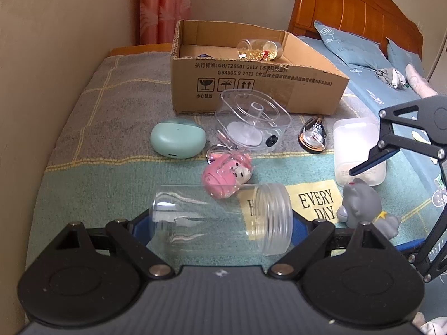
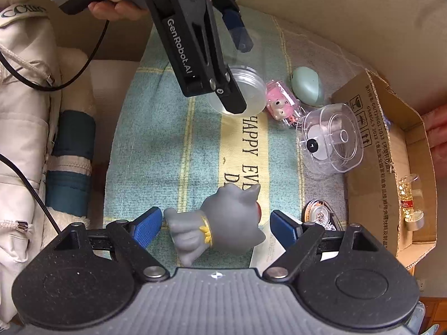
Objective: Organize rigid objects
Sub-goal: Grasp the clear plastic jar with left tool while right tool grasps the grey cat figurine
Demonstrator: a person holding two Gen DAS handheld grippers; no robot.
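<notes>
Only the right wrist view shows the person's hand (image 2: 111, 0) wrapped around the left gripper's handle, along with the white jacket (image 2: 25, 111) heaped at the mat's edge. The left wrist view alone takes in the wooden headboard (image 1: 357, 8), the blue pillow (image 1: 349, 44) and the pink curtain (image 1: 164, 5).

The left gripper (image 1: 220, 223) pinches a clear plastic jar (image 1: 223, 217) lying on its side between the blue pads, its threaded mouth toward the right; nothing shows inside it. The right gripper (image 2: 215, 226) stands spread, its fingers on either side of a grey cat figurine (image 2: 223, 217) without touching it.

The cardboard box (image 1: 251, 83) sits at the far end of the striped mat (image 1: 111, 139), and inside it lies a small glass bottle (image 1: 259, 50) holding gold flakes. Just in front of the box rests a clear square case (image 1: 251, 122) with a white disc in it. Near it lie a mint-green earbud case (image 1: 177, 138), a pink toy in clear packaging (image 1: 226, 173), a teardrop-shaped ornament (image 1: 314, 136) and a white box (image 1: 360, 150).
</notes>
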